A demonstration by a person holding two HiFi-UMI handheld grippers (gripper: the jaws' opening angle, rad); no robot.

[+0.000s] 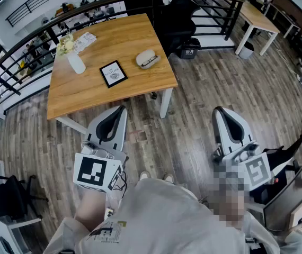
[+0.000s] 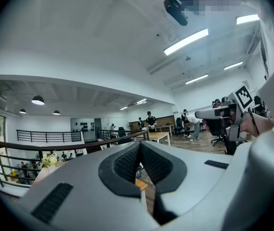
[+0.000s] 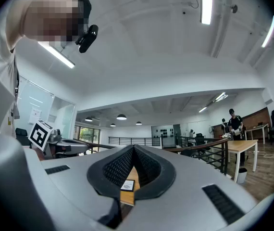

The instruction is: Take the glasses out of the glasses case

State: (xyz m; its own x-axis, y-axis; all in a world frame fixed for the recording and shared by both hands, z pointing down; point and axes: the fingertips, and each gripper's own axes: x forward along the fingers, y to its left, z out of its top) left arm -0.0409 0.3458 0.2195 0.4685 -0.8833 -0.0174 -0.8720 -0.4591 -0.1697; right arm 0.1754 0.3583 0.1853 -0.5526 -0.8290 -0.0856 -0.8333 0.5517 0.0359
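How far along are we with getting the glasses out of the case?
Nothing looks done: the glasses case lies untouched on the wooden table. Nothing is in hand: the left hand-held gripper and right hand-held gripper are shut, empty, short of the table. Left: reach the case, lift out the glasses.

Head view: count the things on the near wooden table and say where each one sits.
4. A vase of flowers at the left, a leaflet just beyond it, a black frame in the middle, a glasses case to the right. Nothing looks hidden.

light: bright, ceiling strips (image 2: 186,41); distortion: strong fisheye, dark corners; focus: mostly sharp
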